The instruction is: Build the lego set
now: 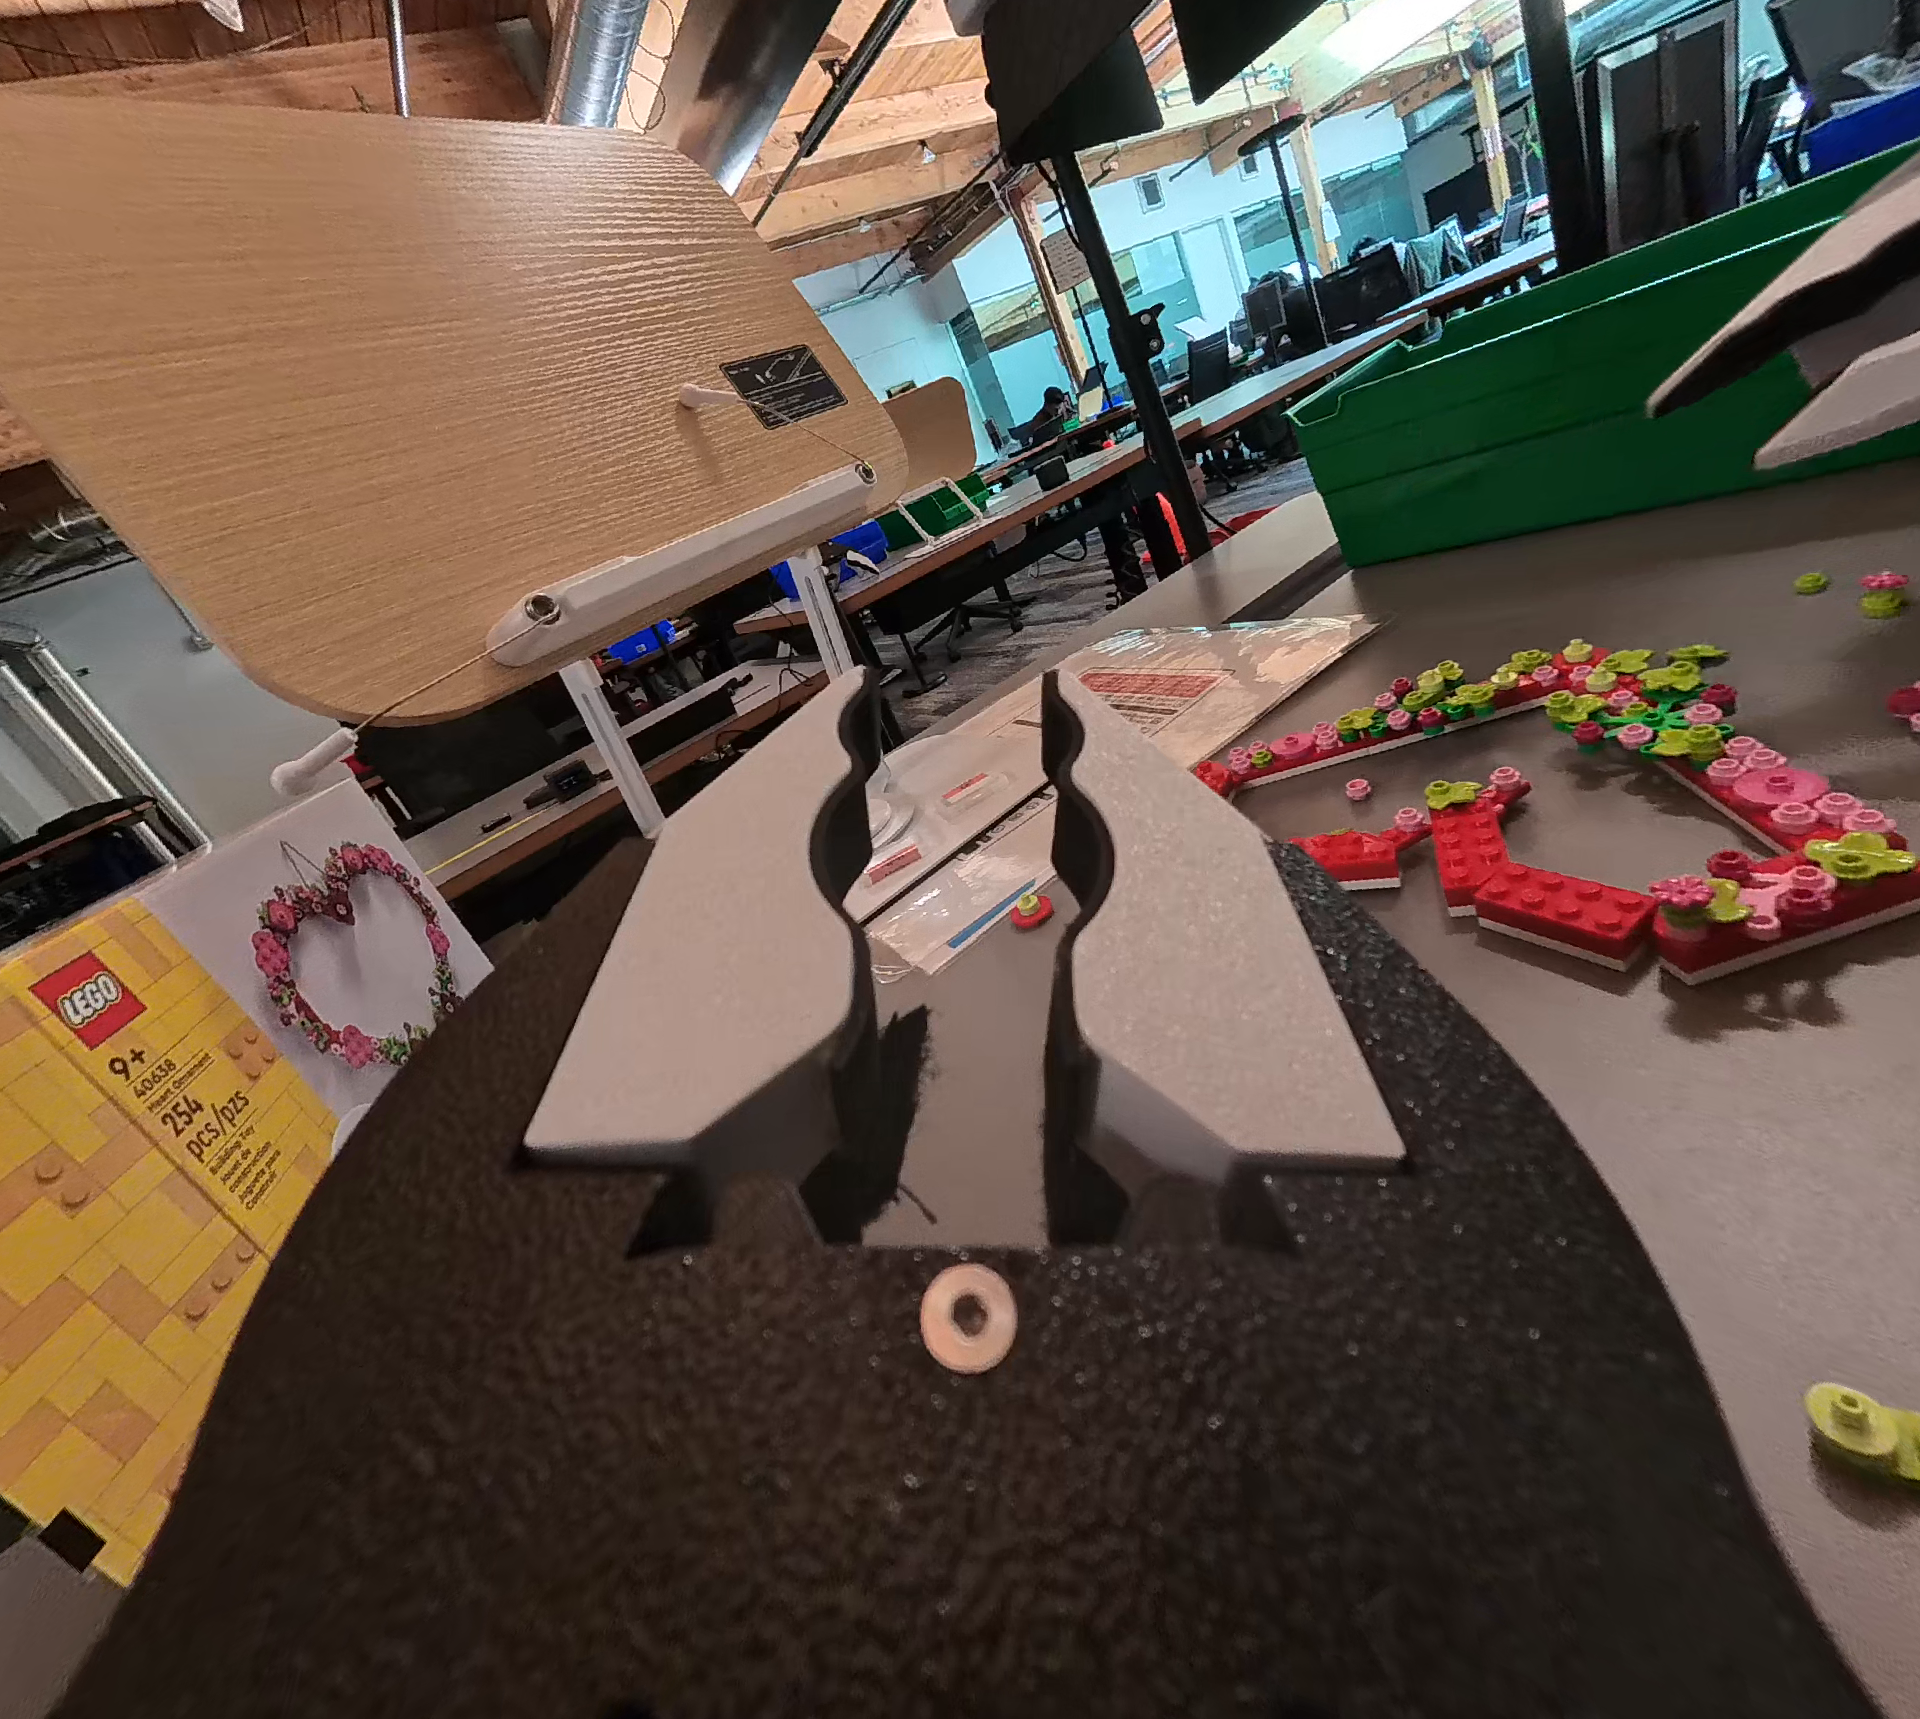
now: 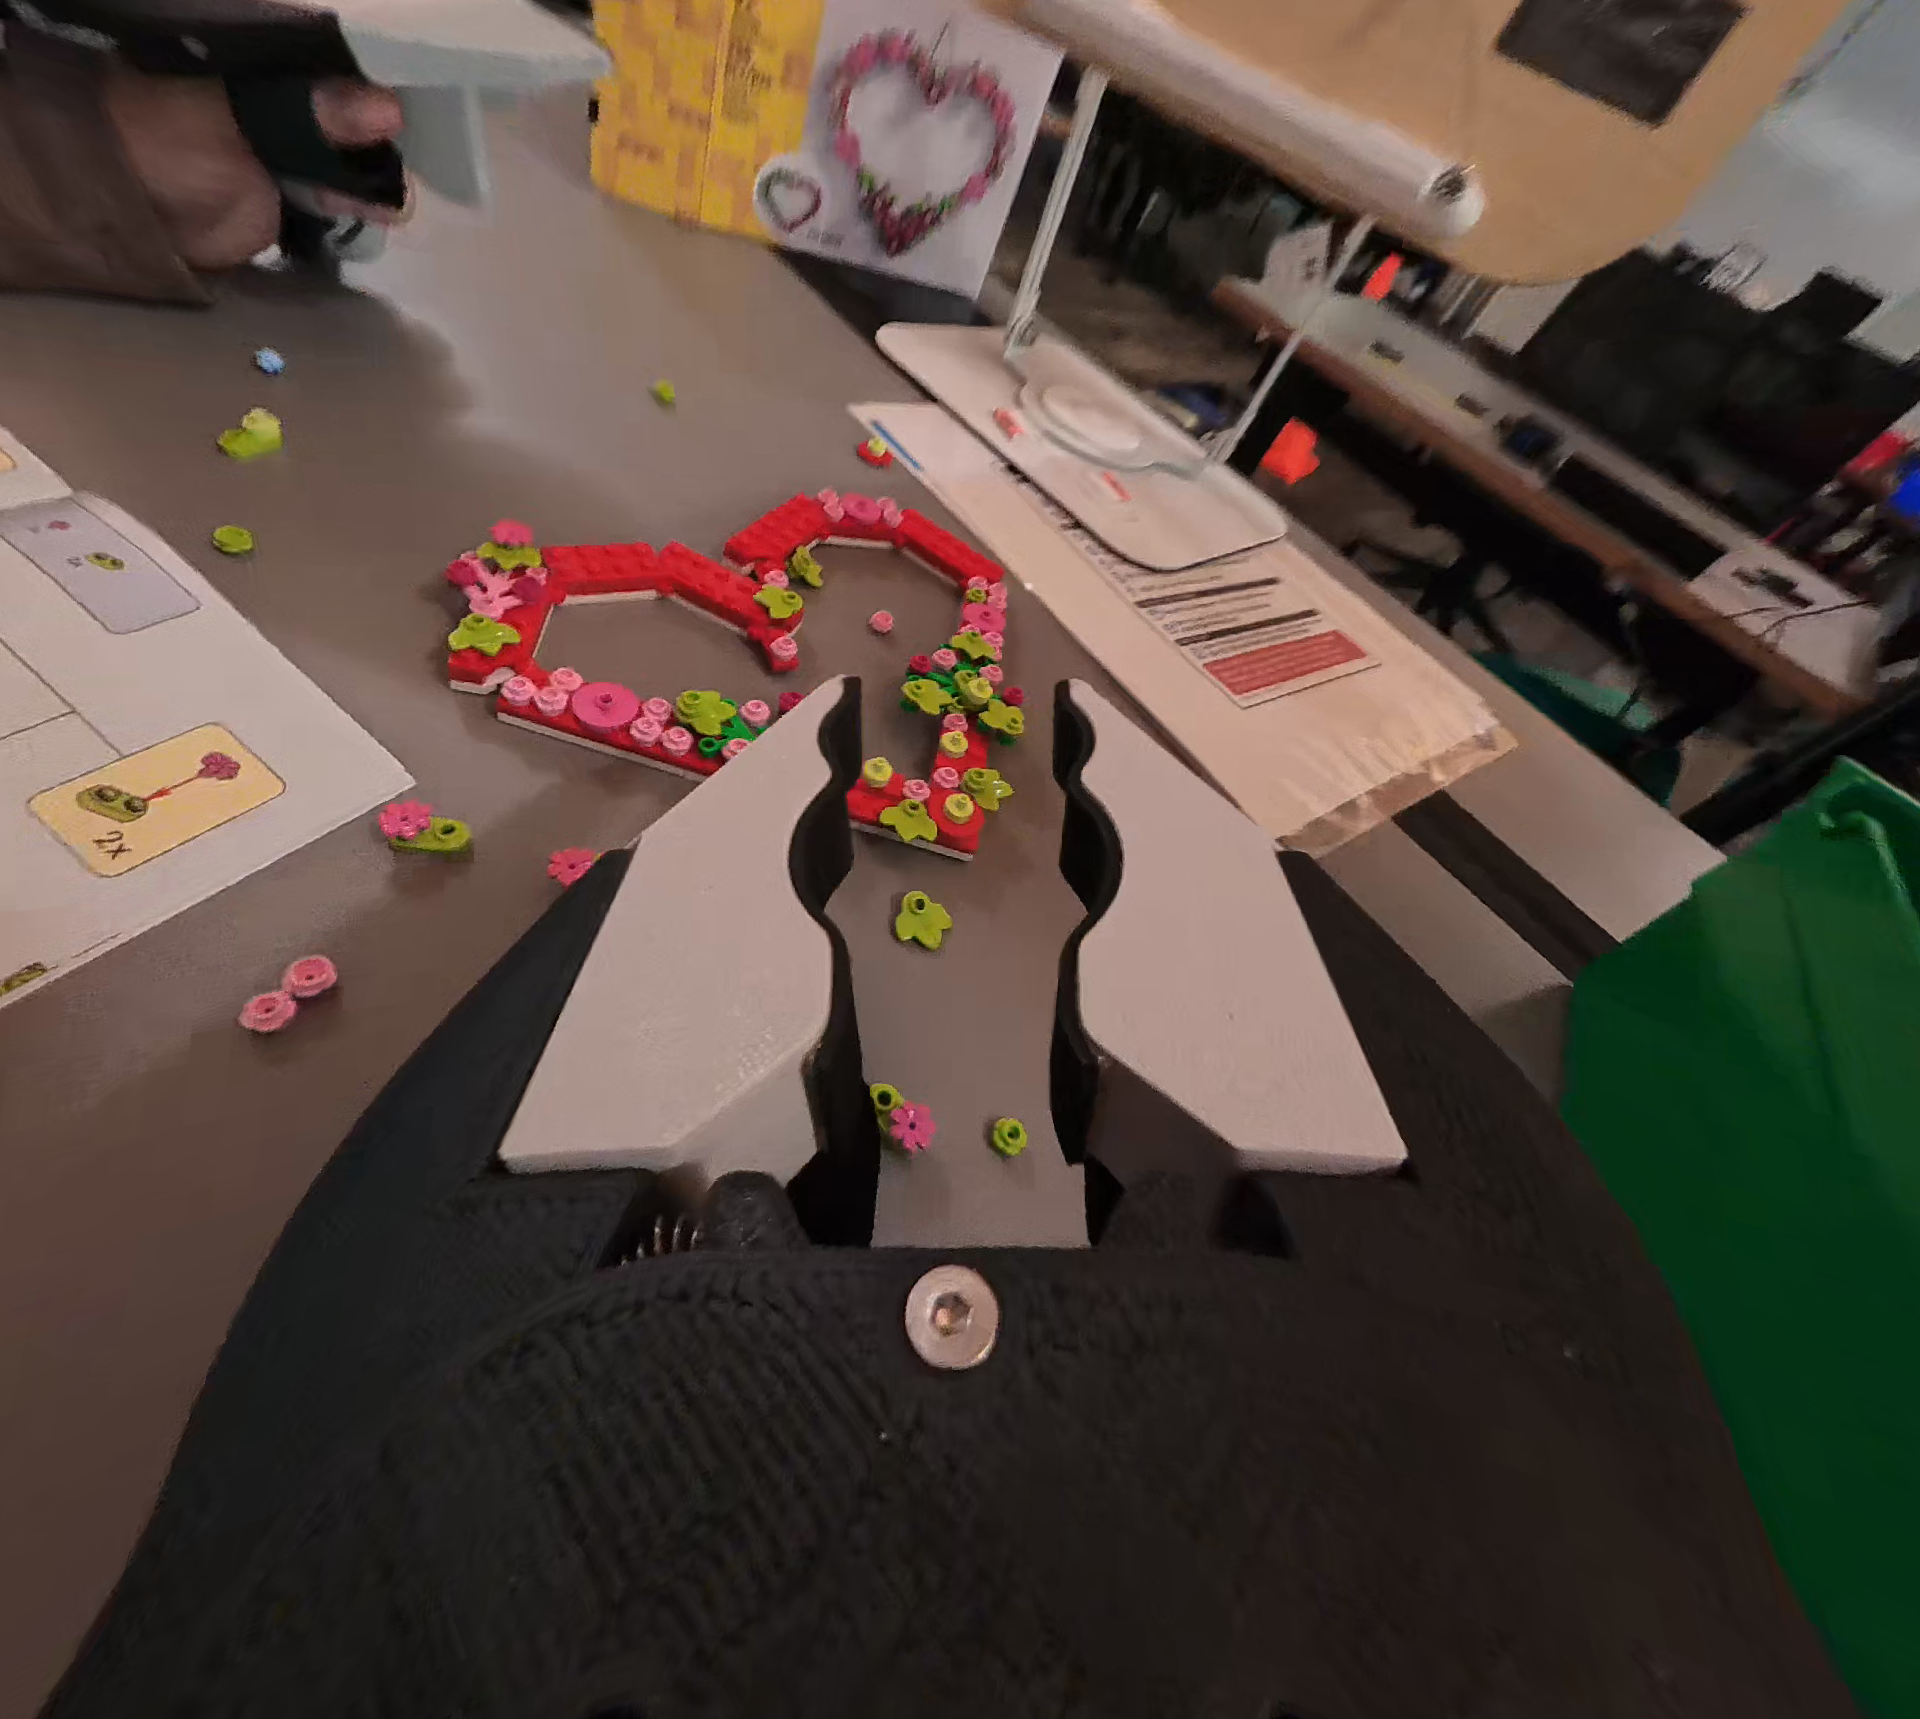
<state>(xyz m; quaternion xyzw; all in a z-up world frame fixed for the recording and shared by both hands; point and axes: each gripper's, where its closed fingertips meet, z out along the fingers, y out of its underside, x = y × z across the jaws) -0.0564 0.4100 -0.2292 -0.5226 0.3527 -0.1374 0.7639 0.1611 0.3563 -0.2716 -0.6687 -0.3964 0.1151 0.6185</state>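
A red Lego heart frame (image 2: 644, 573), partly covered with pink flowers and lime leaves, lies flat on the grey table. It also shows in the left wrist view (image 1: 1558, 900), to the right of my left gripper. My right gripper (image 2: 956, 693) is open and empty, hovering over the heart's near lower part. My left gripper (image 1: 956, 703) is open and empty, raised above the table and pointing past the heart's left side. In the right wrist view the left gripper (image 2: 618, 17) sits at the upper left, held by a hand (image 2: 156, 194).
Loose leaves (image 2: 922, 919) and flowers (image 2: 911, 1126) are scattered on the table. The instruction booklet (image 2: 156, 734) lies left, the yellow Lego box (image 2: 717, 59) stands behind. A wooden board on a white stand (image 2: 1091, 443) and a plastic bag (image 2: 1247, 630) lie right. Green bin (image 2: 1766, 1098) at right edge. Tip to tip, the grippers are about 25 cm apart.
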